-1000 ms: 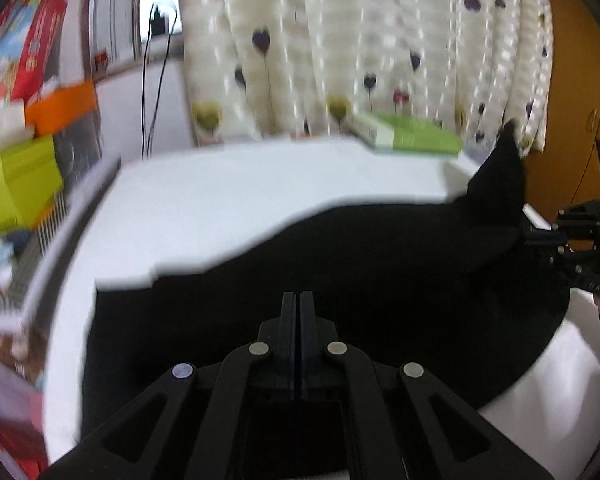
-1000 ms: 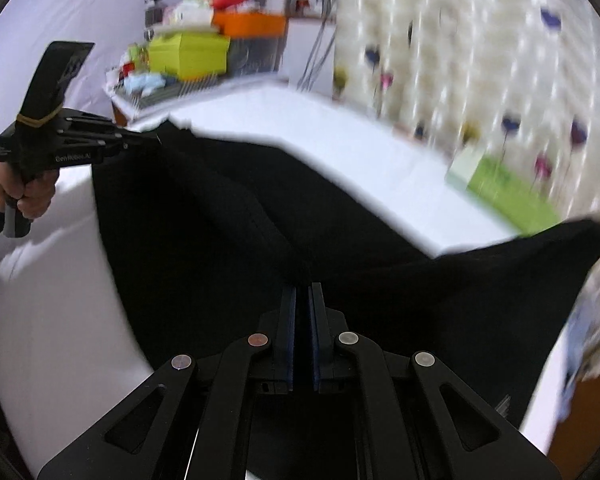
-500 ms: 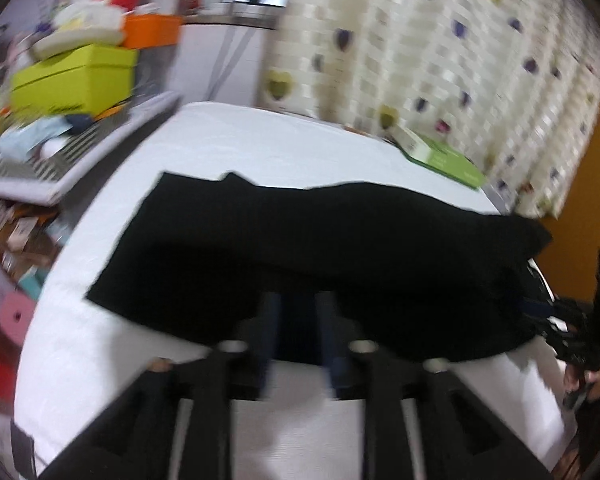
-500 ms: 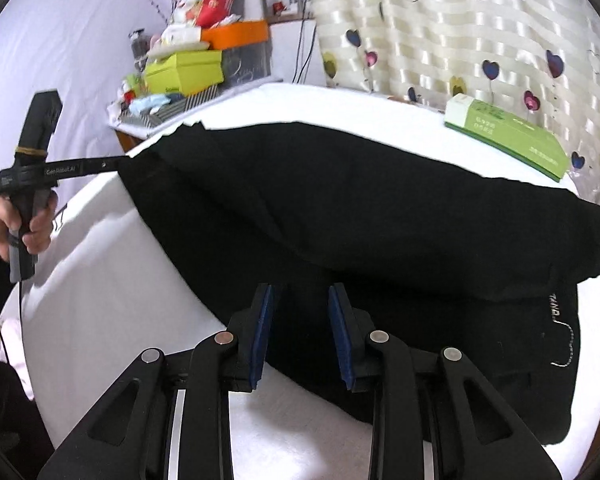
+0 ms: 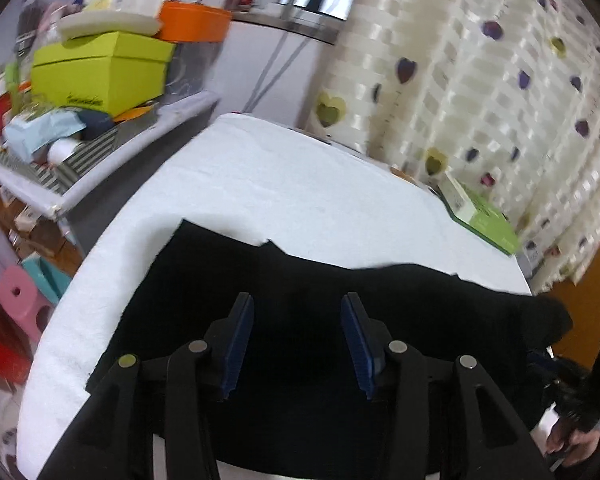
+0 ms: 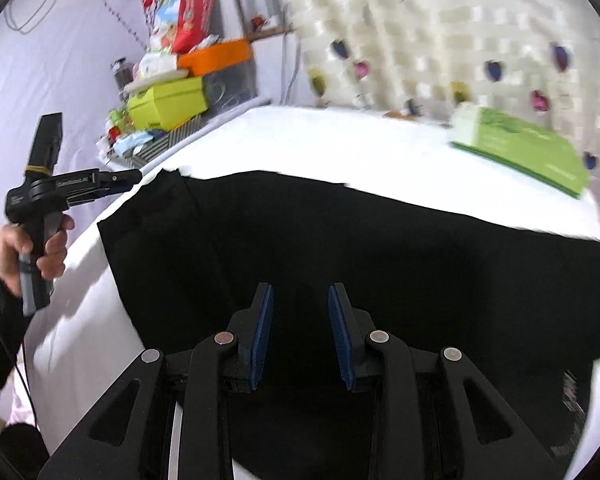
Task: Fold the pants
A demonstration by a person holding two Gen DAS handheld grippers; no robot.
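**Pants lie flat across the counter, both hand-held grippers free above them**

The black pants (image 6: 380, 260) lie spread on the white counter (image 5: 300, 184), and their long axis runs from your left to your right, across the direction in which both tools point. In the right wrist view the left end of the cloth reaches the counter edge near your left hand-held gripper (image 6: 136, 178), and the right end goes on past the picture's right side, below the green box (image 6: 520, 148).

Your left hand-held gripper (image 5: 296, 336) hovers over the near part of the pants with its fingers wide apart and nothing between them. Your right hand-held gripper (image 6: 300, 328) is also apart, a little narrower, and it holds nothing too. Each one is close to its own end of the garment, so I judge that the next fold needs you to take the two ends of one long edge. The left tool is nearer to the left end, which looks like the leg end; the small white print near the right hand-held gripper may mark the waist, but I cannot tell this surely.

One second ago both tools were closed on the cloth and it hung lifted, with one corner standing up. Half a second ago the fingers were opening. Now the pants rest flat, folded once along their length as it seems, and both tools have let go.
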